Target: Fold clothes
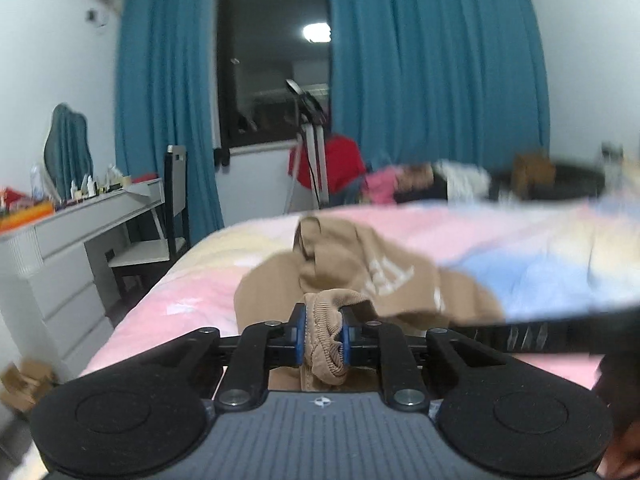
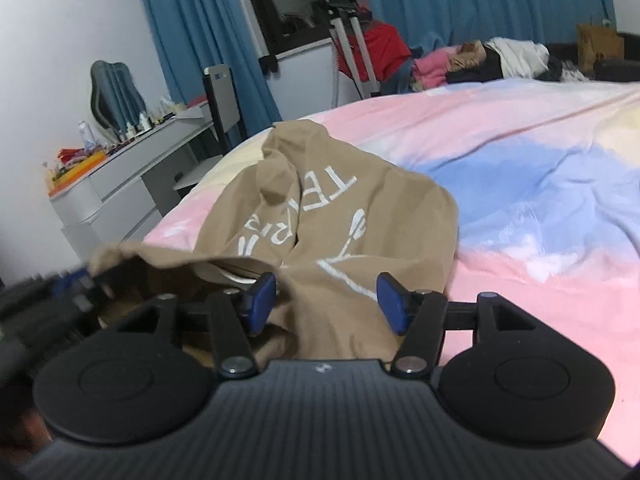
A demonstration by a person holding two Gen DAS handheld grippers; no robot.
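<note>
A tan shirt with white lettering lies crumpled on the pastel bedspread. My left gripper is shut on the shirt's ribbed collar edge, which bunches between the blue pads. In the right wrist view the same tan shirt spreads ahead, print facing up. My right gripper stands open just above the near part of the cloth, with fabric lying between and below its fingers. The left gripper shows blurred at the left edge there, holding a lifted corner.
A grey dresser cluttered with bottles and a chair stand left of the bed. A tripod and a pile of clothes sit beyond the far side. Teal curtains frame a dark window. The bedspread stretches to the right.
</note>
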